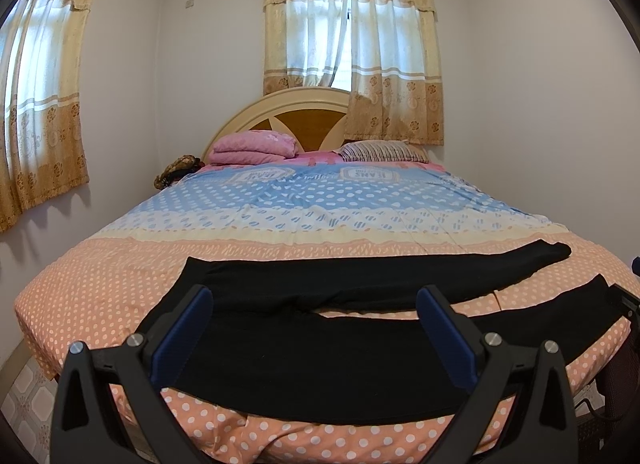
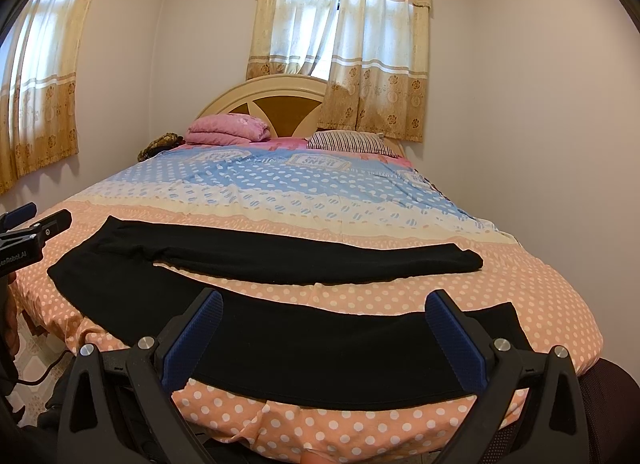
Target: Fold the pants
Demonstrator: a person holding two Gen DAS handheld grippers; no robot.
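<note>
Left wrist view: you are holding the left gripper (image 1: 314,328) spread wide over black pants (image 1: 320,360) lying flat across the near end of the bed (image 1: 100,276), legs running right. Your right gripper (image 2: 324,328) is hovering spread too. Soft, limp, light fabric; you are best pinching waistband and hem edges.

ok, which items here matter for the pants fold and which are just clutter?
Job:
black pants, spread flat across the bed's near end
left gripper, jaws open
right gripper, jaws open

Lying about:
pink folded blanket
striped pillow
bed
curtains
</note>
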